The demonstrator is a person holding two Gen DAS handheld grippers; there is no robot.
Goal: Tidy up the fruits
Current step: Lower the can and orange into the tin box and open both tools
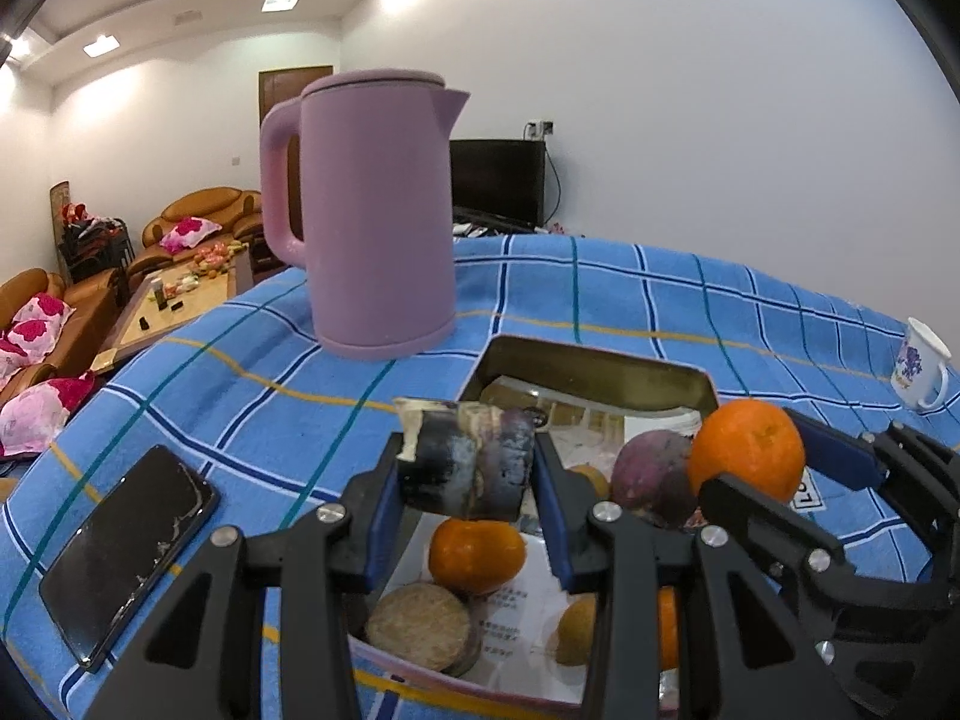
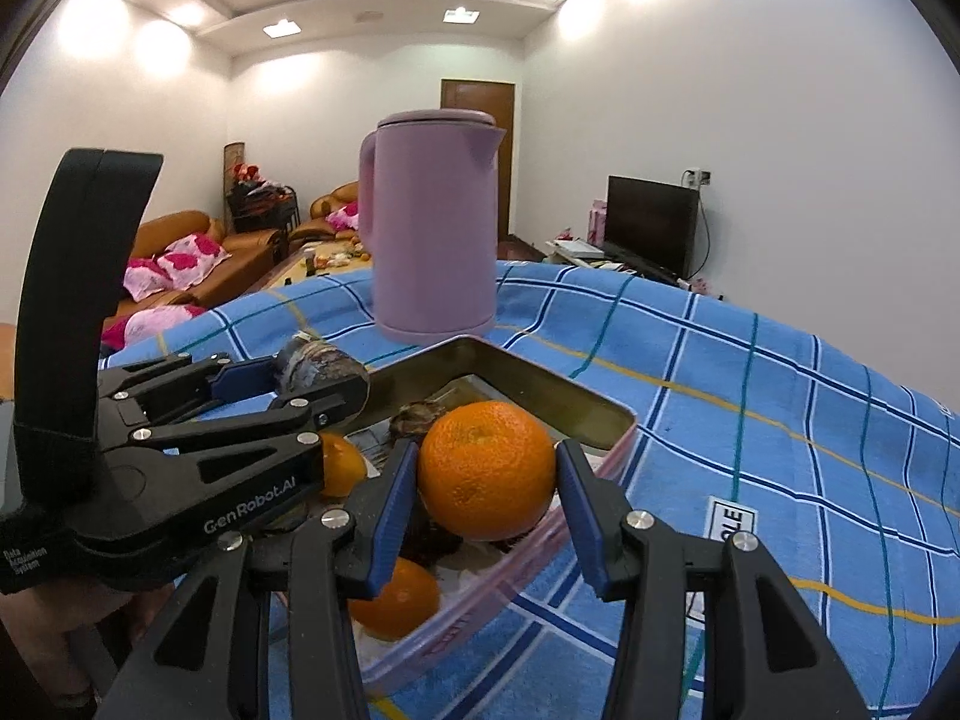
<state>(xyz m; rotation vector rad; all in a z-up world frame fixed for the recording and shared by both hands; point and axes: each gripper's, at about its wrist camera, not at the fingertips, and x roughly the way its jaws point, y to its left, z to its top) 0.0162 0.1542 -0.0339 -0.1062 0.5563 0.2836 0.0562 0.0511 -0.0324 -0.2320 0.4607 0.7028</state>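
Bright even indoor light, both views, from recessed ceiling lights (image 2: pixel 281 28) above and ahead of each tool; the spots blow out into white glare on the upper walls. Shadows soft, short, pooled under the kettle (image 1: pixel 372 210) base. Phone (image 1: pixel 129 546) screen left of the left tool (image 1: pixel 467 501) shows faint reflection. Strong fisheye: black vignette corners, desk cloth (image 2: pixel 750 396) lines bow. Tool arms at bottom edge slightly soft; midfield sharp, far room a little mushy.

Kettle (image 1: pixel 375 216) sits on the table behind the tin (image 1: pixel 600 369), fruit (image 1: pixel 477 555) inside it, phone (image 1: pixel 129 552) off left, mug (image 1: pixel 921 363) far right.
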